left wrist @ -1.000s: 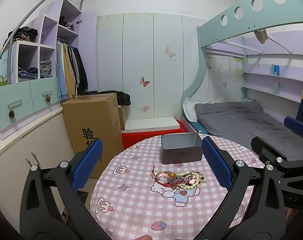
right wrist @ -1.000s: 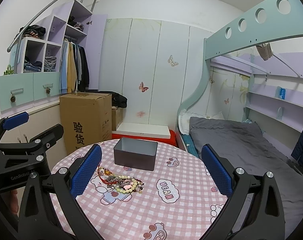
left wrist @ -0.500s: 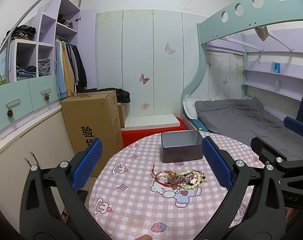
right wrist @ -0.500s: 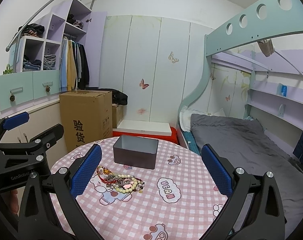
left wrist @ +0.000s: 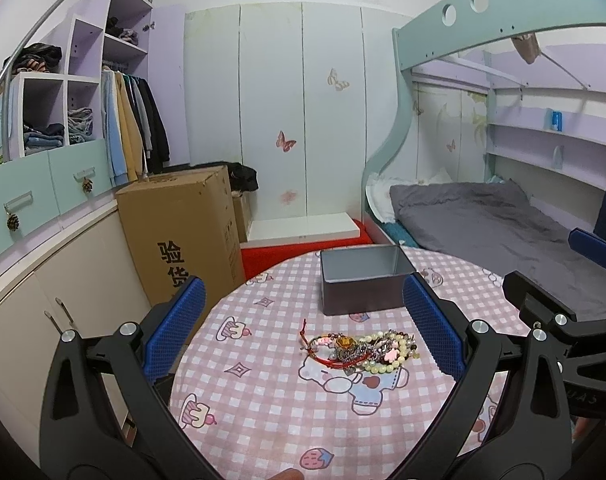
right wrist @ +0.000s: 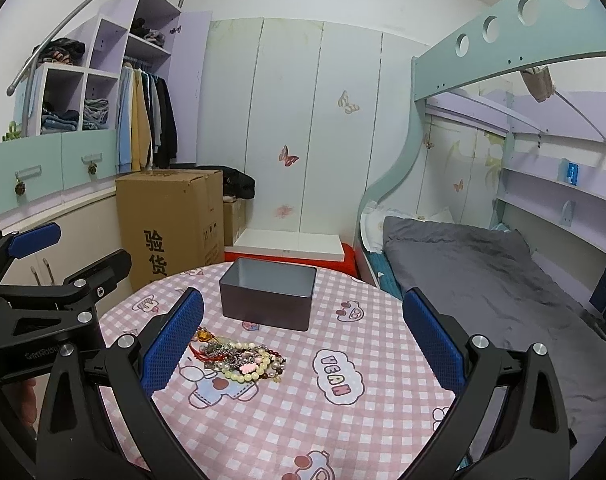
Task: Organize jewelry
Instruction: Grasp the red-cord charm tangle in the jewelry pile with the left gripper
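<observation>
A round worktop (left wrist: 263, 412) fills the lower middle of both views, covered in a soft pink-and-white checked cloth printed with cartoon cupcakes, strawberries and mugs. Near its far edge stands a rectangular tin box (left wrist: 363, 282) — dark, smooth-walled, lidless, with a dull grey metallic inside in which nothing can be seen. Just in front of the box, apart from it, lies the jewelry pile (left wrist: 361, 350): a tangle of pale glossy round beads, a thin red cord, an amber-coloured piece, fine chain and a small pink charm, all heaped together flat on the cloth. In the right wrist view the same pile (right wrist: 239, 360) sits lower left of centre, with the box (right wrist: 268, 298) behind it.

The left hand-held gripper (left wrist: 301, 330) hangs above the worktop, its jaws spread wide and holding nothing; its black, angular arms end in blue fingers (left wrist: 175, 328) with a fine waffle-grid texture. The right hand-held gripper (right wrist: 303, 340) is likewise wide apart and holds nothing, with the same blue ribbed fingers (right wrist: 433, 340).

Left of the worktop stands a tall, matte brown cardboard carton (left wrist: 179, 236) printed with black characters. At the right of the frame a bed with a rumpled grey blanket (left wrist: 495, 224) lies under a curved mint-green frame.
</observation>
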`<state>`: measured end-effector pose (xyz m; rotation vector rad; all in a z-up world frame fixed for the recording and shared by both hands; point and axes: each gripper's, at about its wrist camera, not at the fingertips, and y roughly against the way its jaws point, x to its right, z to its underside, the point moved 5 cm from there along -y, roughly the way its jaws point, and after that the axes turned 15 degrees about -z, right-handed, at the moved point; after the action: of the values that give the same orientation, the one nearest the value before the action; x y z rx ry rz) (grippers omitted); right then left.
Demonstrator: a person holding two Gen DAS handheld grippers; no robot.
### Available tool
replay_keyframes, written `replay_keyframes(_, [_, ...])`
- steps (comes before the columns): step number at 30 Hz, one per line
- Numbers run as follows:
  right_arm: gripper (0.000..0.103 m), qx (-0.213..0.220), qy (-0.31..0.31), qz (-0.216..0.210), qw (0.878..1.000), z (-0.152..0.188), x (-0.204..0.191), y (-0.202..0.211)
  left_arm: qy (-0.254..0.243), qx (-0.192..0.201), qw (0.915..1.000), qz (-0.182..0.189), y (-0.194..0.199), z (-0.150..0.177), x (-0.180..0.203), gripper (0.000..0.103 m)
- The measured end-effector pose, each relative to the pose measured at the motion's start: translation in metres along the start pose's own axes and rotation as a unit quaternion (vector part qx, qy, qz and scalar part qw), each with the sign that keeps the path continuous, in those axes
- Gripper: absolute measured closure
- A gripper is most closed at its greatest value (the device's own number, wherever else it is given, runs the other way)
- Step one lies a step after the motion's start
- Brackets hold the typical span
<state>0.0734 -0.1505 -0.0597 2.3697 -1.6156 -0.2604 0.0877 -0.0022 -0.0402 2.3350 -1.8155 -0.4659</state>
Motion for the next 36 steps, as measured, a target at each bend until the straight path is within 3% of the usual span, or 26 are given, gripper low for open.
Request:
replay_keyframes(7, [0.007,-0.026,-0.019,-0.025,0.999,0.010,0.011,-0.022,-0.027,-0.036,0.9989,0.012,-0.030,0.017,0.005,0.006])
replay_keyframes(12, [0.007,-0.066,-0.050,-0.037,0.996,0.027,0.024,-0.047,-0.055,-0.120,0.9911,0.021,-0.074,0.048,0.005,0.006])
replay_keyframes(18, [0.007,-0.117,-0.076,-0.047,0.989,0.049,0.033,-0.074,-0.048,-0.180,0.9821,0.030,-0.107,0.071,0.004,0.006])
replay_keyframes(24, [0.007,-0.150,-0.078,-0.052,0.984,0.066,0.037,-0.094,-0.041,-0.188,0.9804,0.044,-0.125,0.077,0.006,0.006])
replay_keyframes(28, [0.007,-0.167,-0.078,-0.052,0.981,0.072,0.040,-0.105,-0.071,-0.194,0.9769,0.055,-0.142,0.082,0.017,0.006])
replay_keyframes(30, [0.007,-0.173,-0.078,-0.054,0.980,0.073,0.041,-0.110,-0.088,-0.196,0.9750,0.056,-0.150,0.084,0.021,0.009])
replay_keyframes(36, [0.007,-0.190,-0.080,-0.062,0.977,0.077,0.044,-0.122,-0.120,-0.210,0.9673,0.075,-0.173,0.092,0.038,0.032])
